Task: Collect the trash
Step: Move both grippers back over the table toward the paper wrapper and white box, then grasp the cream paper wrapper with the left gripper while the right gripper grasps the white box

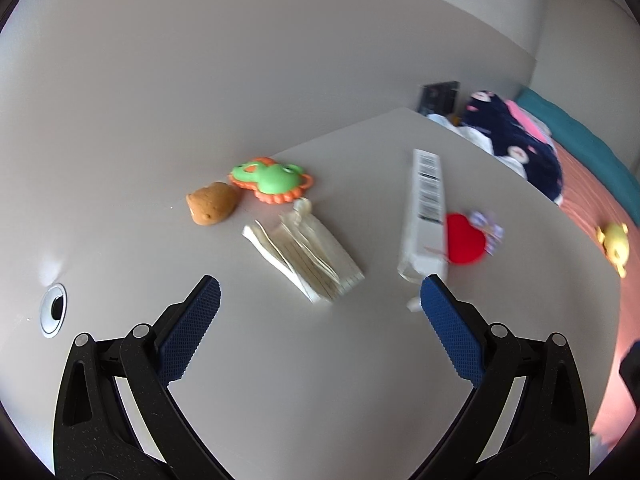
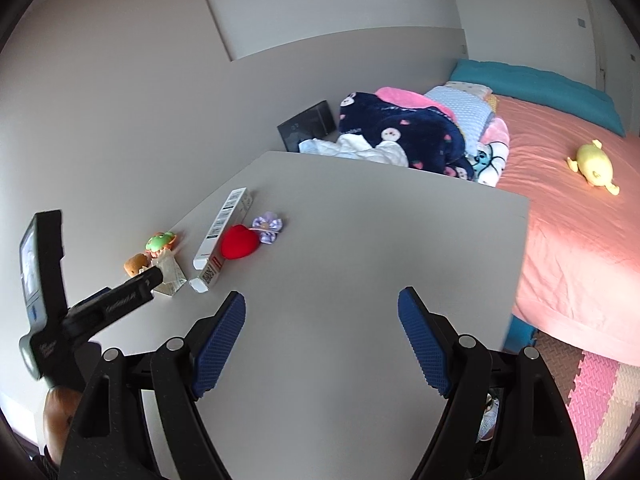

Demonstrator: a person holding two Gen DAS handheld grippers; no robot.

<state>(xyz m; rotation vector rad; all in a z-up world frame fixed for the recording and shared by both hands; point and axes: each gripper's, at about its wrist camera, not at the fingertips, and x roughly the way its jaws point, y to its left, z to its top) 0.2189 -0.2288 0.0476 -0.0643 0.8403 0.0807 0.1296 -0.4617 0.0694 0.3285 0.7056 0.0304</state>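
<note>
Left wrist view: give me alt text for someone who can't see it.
The open left gripper hovers over a grey table, aimed at a flattened paper wrapper. A long white box lies to its right; toys sit behind.

- Long white cardboard box [image 1: 426, 216] on the grey table: barcode strips printed along its top face, digits too blurred to read.
- Same box, right wrist view [image 2: 222, 236]: barcodes on top, QR-type code plus a red mark on the near end flap, not legible.
- Black gripper arm [image 2: 120, 302] at left: pale lettering on its side, illegible.
</note>
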